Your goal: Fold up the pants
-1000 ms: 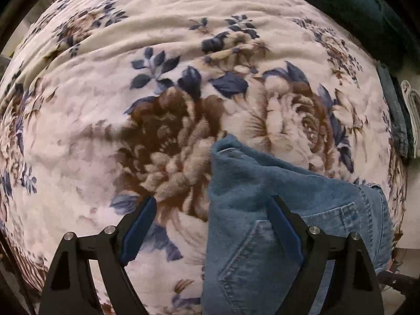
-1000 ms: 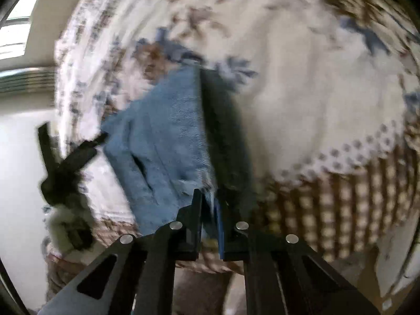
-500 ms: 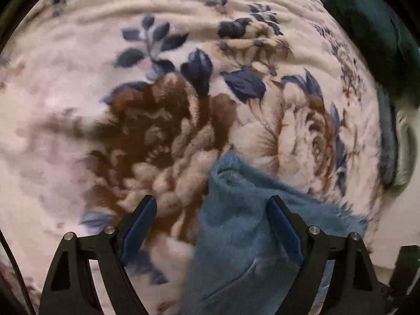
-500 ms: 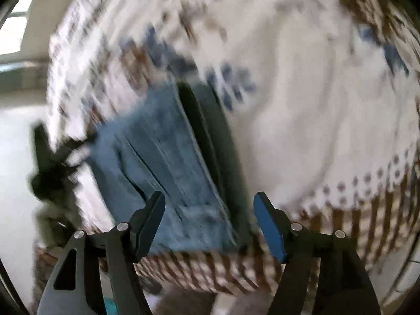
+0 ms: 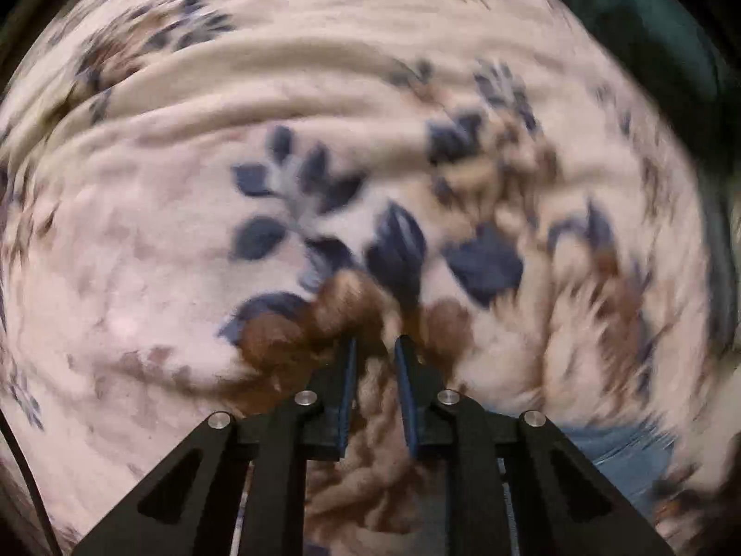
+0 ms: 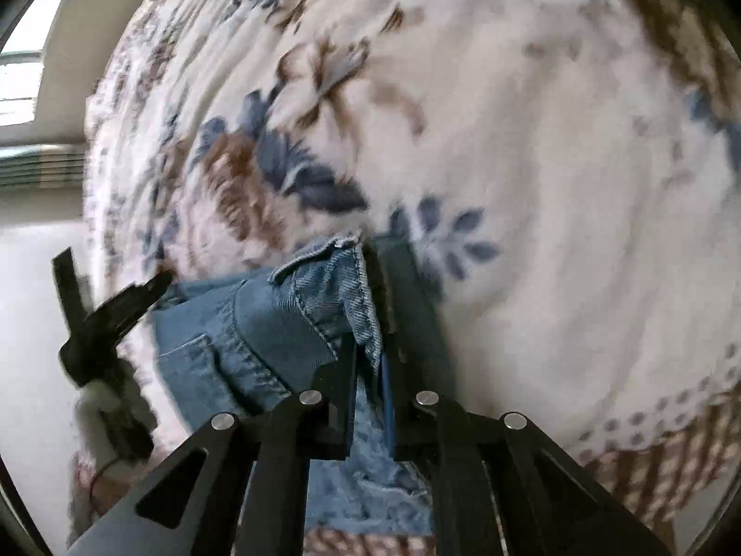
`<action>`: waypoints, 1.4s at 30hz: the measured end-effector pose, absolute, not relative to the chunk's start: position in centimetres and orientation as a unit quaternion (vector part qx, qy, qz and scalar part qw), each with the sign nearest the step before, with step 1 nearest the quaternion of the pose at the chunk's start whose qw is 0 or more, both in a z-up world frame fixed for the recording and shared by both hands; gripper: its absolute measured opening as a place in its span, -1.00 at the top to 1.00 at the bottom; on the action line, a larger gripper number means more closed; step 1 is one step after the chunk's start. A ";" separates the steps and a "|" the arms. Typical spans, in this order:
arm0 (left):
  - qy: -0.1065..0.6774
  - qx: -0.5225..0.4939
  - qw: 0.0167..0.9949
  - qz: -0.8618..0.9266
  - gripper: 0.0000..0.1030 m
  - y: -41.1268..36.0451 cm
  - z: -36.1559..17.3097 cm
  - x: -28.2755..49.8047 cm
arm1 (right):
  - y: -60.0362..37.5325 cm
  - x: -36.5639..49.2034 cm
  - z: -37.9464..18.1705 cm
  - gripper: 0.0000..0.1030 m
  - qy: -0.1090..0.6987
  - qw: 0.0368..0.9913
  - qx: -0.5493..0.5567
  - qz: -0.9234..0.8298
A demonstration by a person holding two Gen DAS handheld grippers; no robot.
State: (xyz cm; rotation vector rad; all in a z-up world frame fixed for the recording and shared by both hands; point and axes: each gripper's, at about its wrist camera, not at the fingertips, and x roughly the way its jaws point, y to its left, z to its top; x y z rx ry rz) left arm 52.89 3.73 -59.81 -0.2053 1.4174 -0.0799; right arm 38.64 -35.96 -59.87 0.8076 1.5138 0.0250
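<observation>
Your left tool [image 5: 374,347] points steeply down at the floral blanket [image 5: 194,241], and its jaws have just been closing — they now stand nearly together. What shows in the narrow gap between the blue pads is the blanket's brown and tan plush; whether the tips pinch that plush or only hang over it, you cannot tell from this blurred view. No denim lies between them. The pants [image 5: 620,454] show here only as a strip of blue at the lower right, beside the tool's right finger and apart from its tips.

Your right tool [image 6: 369,356] has also just been closing, and it is clenched on the pants [image 6: 259,333] — a fold of denim with a stitched hem runs straight into the slot between the pads, and frayed blue cloth hangs below them. From that view the pants lie bunched on the blanket near the bed's edge, spreading left toward the other tool, which appears as a dark blurred shape at the left side.
</observation>
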 end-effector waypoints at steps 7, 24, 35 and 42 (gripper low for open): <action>0.642 -0.134 0.753 -0.050 0.09 5.3 -58.0 51.2 | -33.8 38.4 -61.9 -0.19 0.690 0.634 0.344 0.058; 0.681 -0.140 0.705 -0.141 -0.01 -2.2 -61.1 49.8 | -40.8 35.2 -61.0 0.74 0.685 0.636 0.351 -0.063; 0.677 -0.157 0.708 -0.121 0.11 -0.4 -59.5 50.4 | -43.2 33.4 -61.0 -0.61 0.674 0.616 0.407 -0.014; 0.685 -0.219 0.679 -0.148 -0.44 1.5 -58.4 42.8 | -42.3 26.9 -64.8 -0.45 0.692 0.554 0.462 -0.010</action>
